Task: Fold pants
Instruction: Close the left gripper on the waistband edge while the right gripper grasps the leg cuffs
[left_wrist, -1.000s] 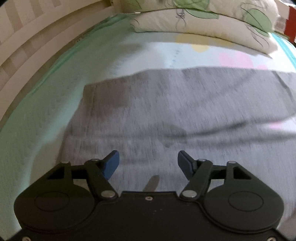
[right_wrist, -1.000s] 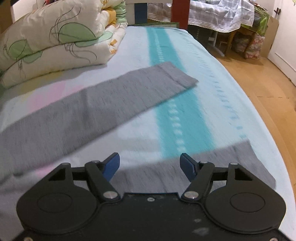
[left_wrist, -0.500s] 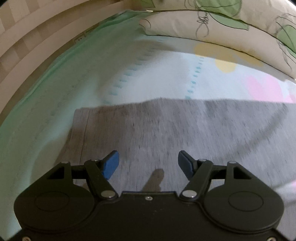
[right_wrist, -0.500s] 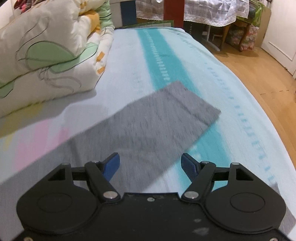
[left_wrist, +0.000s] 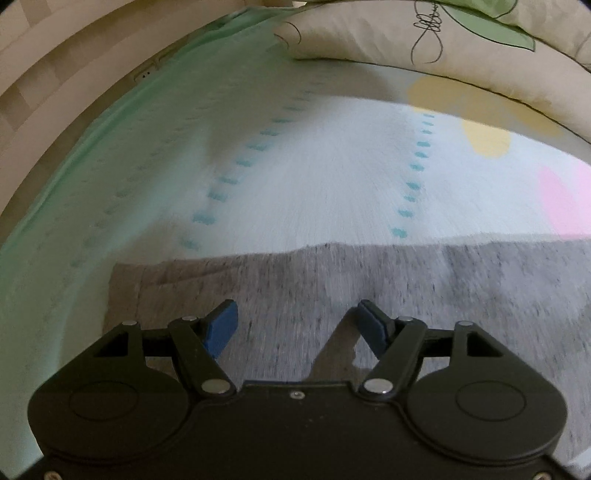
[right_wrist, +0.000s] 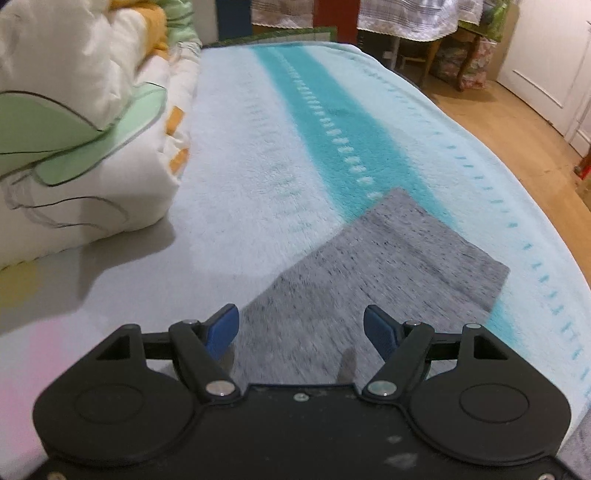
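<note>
While both grippers hang empty over the pants (left_wrist: 332, 288), no fold is begun.
Left gripper (left_wrist: 297, 325) wide near the waistband; right gripper (right_wrist: 301, 326), jaws opening, nothing between them, near the leg cuff (right_wrist: 436, 240), likely to lift the far edge.

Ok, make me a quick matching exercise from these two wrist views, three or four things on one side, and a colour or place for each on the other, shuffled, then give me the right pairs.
Things:
1. pants
2. gripper pads
3. floor
4. folded quilt

Descriptions:
A. blue, standing apart with only cloth beneath them
B. white with green leaf print, piled on the bed's far side
C. grey, spread flat on the bed cover
D. wooden, to the right of the bed

Pairs: 1-C, 2-A, 3-D, 4-B
</note>
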